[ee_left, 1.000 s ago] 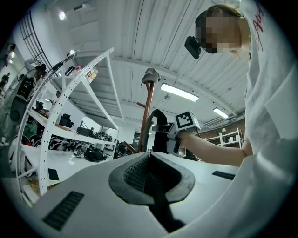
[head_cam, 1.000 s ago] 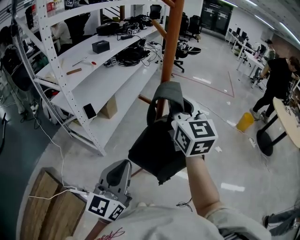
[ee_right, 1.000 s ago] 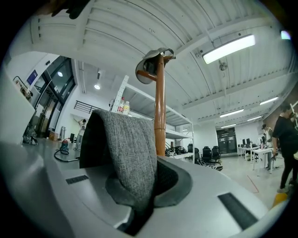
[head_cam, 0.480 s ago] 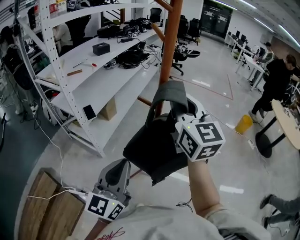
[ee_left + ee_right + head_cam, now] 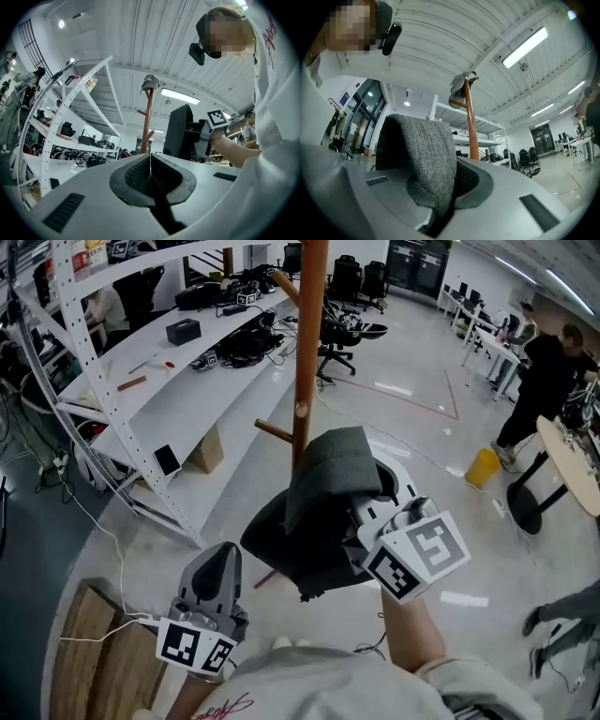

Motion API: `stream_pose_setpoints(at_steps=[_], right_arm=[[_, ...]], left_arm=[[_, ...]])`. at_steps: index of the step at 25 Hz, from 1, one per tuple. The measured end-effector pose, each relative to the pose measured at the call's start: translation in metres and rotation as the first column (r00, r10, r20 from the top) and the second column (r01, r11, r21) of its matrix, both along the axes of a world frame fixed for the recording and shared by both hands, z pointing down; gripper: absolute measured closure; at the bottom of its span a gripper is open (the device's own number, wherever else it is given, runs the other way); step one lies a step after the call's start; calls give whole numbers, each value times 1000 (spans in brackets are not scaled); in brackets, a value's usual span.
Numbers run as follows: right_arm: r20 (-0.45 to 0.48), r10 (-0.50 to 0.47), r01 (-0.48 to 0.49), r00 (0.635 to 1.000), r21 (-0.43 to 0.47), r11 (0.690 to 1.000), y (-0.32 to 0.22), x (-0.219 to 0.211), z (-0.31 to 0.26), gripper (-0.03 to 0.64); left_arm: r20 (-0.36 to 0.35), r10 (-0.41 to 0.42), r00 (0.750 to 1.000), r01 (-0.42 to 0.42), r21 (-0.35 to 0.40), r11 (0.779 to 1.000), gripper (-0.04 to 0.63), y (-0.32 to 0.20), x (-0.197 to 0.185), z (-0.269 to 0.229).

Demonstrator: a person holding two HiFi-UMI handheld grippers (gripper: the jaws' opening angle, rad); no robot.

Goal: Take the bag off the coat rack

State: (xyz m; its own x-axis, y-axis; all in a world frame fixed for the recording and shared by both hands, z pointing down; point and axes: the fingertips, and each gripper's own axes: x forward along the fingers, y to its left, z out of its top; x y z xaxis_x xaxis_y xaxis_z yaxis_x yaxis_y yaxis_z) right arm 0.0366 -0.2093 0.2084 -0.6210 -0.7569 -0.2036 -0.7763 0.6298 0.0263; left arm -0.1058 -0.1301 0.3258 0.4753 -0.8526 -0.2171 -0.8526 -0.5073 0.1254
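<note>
The black bag (image 5: 305, 545) hangs by its grey strap (image 5: 333, 470) from my right gripper (image 5: 364, 517), which is shut on that strap. In the right gripper view the grey strap (image 5: 429, 154) is pinched between the jaws of the right gripper (image 5: 444, 190). The brown coat rack (image 5: 307, 343) stands just behind the bag, with a bare peg (image 5: 275, 432) to its left. From the left gripper view the bag (image 5: 179, 131) hangs apart from the rack (image 5: 148, 124), which carries a cap (image 5: 151, 83) on top. My left gripper (image 5: 217, 570) is held low, shut and empty.
White shelving (image 5: 141, 399) with cables and boxes runs along the left. A wooden board (image 5: 89, 643) lies at the bottom left. Office chairs (image 5: 342, 329) stand behind the rack. A yellow object (image 5: 482, 468), a table (image 5: 572, 470) and people (image 5: 534, 381) are at the right.
The bag and my right gripper have come down and toward me, and the strap has left the rack's pole. The left gripper has barely moved.
</note>
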Motion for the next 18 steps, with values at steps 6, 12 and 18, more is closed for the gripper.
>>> stream_pose_setpoints(at_steps=[6,12,18], right_arm=[[-14,-12,12,1000,-4,1000,29,11,22,591],[-24,-77,76,997,-43,996,54,11,62,591],[-20,-114,112,993,-56,992,75,17,86,591]], left_arm=[[8,35,999,-35,7,999,575,0,13,-3],[15,77,997,-77,5,997,575,0,29,-3],[27,113,993,-113,-7,994,575,3,47,-1]])
